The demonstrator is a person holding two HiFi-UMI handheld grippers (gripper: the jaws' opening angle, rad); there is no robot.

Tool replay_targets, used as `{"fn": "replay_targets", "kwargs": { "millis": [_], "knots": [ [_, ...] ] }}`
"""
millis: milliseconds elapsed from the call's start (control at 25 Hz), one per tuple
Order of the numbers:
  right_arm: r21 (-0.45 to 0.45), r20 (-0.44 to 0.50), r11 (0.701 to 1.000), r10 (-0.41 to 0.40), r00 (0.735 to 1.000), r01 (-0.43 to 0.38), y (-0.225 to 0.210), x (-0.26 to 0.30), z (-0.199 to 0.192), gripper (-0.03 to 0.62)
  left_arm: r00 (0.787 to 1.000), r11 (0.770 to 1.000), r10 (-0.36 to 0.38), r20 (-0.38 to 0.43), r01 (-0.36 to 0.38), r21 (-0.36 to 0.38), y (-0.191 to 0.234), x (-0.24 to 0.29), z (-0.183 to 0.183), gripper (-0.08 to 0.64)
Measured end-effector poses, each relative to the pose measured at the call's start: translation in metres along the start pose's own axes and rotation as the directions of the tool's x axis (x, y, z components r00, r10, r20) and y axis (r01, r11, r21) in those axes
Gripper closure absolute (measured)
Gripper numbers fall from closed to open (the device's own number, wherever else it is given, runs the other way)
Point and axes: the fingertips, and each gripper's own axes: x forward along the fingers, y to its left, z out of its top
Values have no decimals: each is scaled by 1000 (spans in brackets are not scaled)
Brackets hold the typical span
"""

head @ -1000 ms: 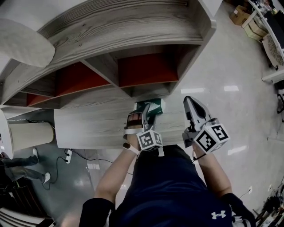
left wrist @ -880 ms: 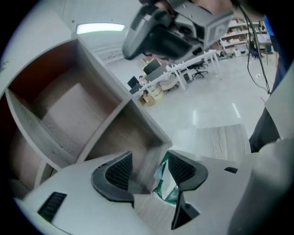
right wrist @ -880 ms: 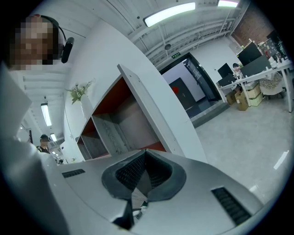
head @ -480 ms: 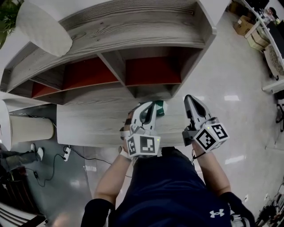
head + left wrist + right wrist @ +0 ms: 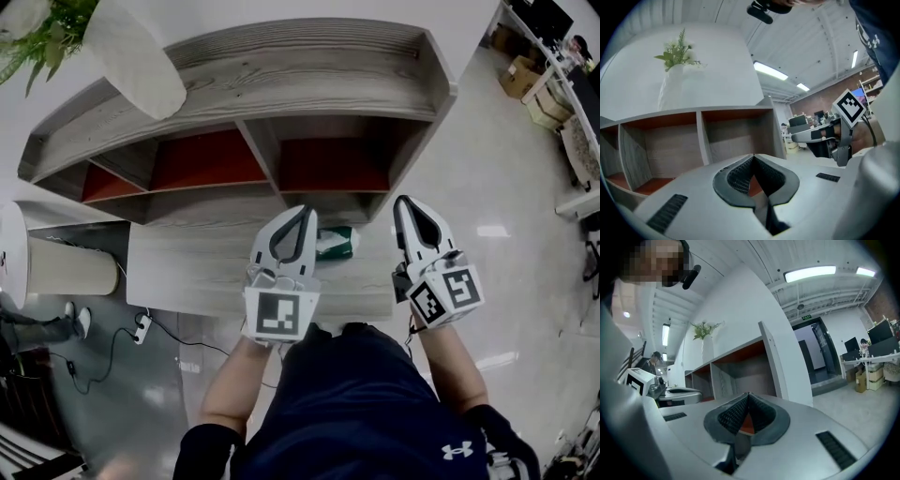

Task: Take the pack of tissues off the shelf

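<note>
Two grippers are held in front of the shelf (image 5: 281,75), the left gripper (image 5: 753,156) and the right gripper (image 5: 748,393), each with jaws closed on nothing. The pack of tissues (image 5: 336,242) lies on the shelf's lower board, untouched.

The shelf (image 5: 281,84) is grey wood-grain with red backs. The tissues (image 5: 336,242) are green and white. The left gripper (image 5: 307,210) and right gripper (image 5: 405,201) are white, with black-and-white square markers.
</note>
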Motion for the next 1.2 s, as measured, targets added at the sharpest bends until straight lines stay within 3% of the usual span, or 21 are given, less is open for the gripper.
{"fn": "replay_targets", "kwargs": {
  "millis": [80,240,440,720,1200],
  "knots": [
    [-18,8,1000,19,1000,-19,7,2,5,580,1000,1000,10,29,-10,-21,3,-3,10,545],
    [-60,37,996,66,997,-63,23,5,15,580,997,991,29,66,-21,-131,3,-9,20,545],
    [-69,67,993,104,992,-99,34,8,23,580,998,980,44,52,-33,-195,4,-11,12,545],
    [-81,71,993,97,993,-91,29,11,29,580,995,971,98,27,-90,-222,24,-16,5,545],
    [-82,76,992,103,992,-97,30,13,31,580,996,973,81,27,-73,-218,20,-10,13,545]
  ]
}}
